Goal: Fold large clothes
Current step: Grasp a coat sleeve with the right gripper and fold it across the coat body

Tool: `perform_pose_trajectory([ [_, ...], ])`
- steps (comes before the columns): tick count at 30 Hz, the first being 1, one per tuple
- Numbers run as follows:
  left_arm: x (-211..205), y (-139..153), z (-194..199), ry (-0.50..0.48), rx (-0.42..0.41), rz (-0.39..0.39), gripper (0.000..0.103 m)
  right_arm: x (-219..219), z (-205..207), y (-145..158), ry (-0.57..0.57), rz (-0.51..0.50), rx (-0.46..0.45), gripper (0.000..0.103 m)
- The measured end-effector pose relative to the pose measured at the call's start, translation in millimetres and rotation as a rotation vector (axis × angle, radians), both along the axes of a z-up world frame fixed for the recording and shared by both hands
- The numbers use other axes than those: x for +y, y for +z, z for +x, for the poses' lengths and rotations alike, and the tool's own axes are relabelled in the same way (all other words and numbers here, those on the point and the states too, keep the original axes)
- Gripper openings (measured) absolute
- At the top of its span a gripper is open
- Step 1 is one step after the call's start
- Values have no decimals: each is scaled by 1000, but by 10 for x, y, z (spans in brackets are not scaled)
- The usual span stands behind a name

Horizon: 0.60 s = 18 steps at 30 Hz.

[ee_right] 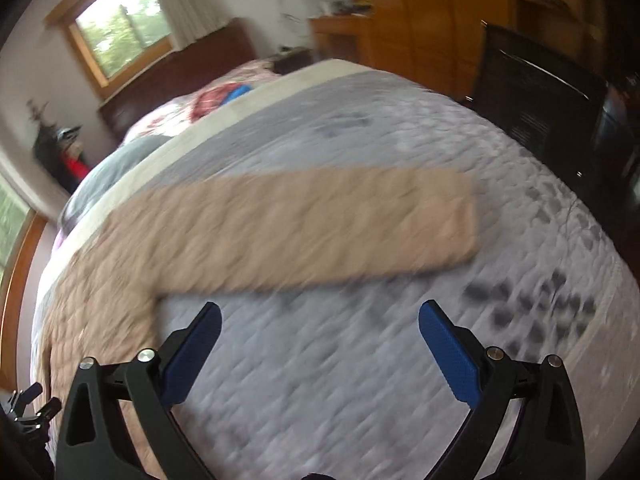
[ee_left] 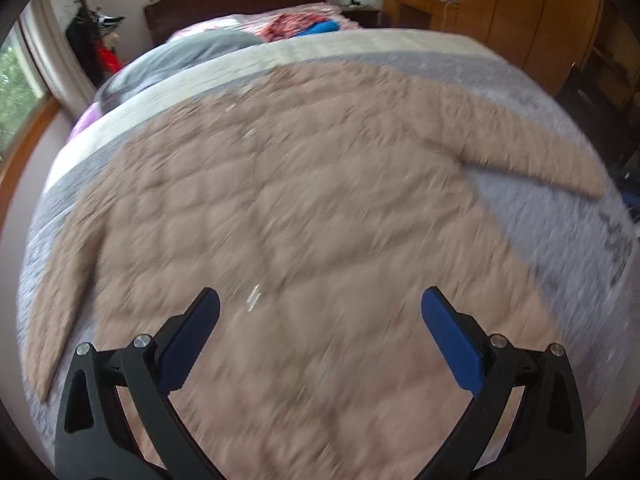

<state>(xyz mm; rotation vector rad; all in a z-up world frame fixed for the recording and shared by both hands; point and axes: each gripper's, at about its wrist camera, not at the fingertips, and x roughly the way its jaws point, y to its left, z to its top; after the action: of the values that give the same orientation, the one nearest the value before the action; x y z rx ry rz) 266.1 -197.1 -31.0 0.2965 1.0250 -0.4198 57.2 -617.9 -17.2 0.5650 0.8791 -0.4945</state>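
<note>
Both grippers — left gripper (ee_left: 320,320) and right gripper (ee_right: 320,332) — gape wide and empty over the tan coat (ee_left: 280,208) spread on the bed (ee_right: 360,380), so I'd pinch the right sleeve (ee_right: 320,224) cuff first.

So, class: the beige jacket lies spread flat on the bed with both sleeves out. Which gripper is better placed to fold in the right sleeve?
Right. The right gripper hangs open just short of the right sleeve; the left gripper is over the jacket body.

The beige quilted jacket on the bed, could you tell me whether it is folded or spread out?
Spread out: the jacket lies flat on the grey bedspread, both sleeves extended sideways, no fold visible.
</note>
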Motion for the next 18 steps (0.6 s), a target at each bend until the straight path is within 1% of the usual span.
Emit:
perform_pose_trajectory([
  [3, -285, -30, 307, 1, 13, -57, 100, -531, 109, -148, -16, 79, 25, 99],
  [5, -435, -99, 504, -5, 44, -109, 100, -813, 153, -271, -33, 136, 46, 99],
  [6, -505, -135, 592, -6, 58, -122, 100, -932, 157, -339, -38, 165, 53, 99],
  [8, -616, -235, 739, -11, 97, -161, 100, -1113, 139, -449, -53, 184, 68, 99],
  [10, -670, -314, 835, -16, 133, -183, 100, -1282, 95, -540, -73, 195, 76, 99],
  [12, -709, -396, 923, -4, 161, -225, 100, -1398, 50, -597, -86, 211, 59, 99],
  [13, -725, -433, 972, 2, 170, -237, 99, -1443, 32, -635, -77, 235, 43, 99],
  [15, -733, -494, 1046, 10, 188, -255, 99, -1500, 30, -706, -57, 282, 18, 91],
  [16, -742, -523, 1074, 11, 194, -266, 99, -1484, 39, -734, -30, 304, 3, 88],
  [18, -720, -564, 1114, 19, 201, -274, 99, -1481, 109, -792, 5, 316, -4, 82],
])
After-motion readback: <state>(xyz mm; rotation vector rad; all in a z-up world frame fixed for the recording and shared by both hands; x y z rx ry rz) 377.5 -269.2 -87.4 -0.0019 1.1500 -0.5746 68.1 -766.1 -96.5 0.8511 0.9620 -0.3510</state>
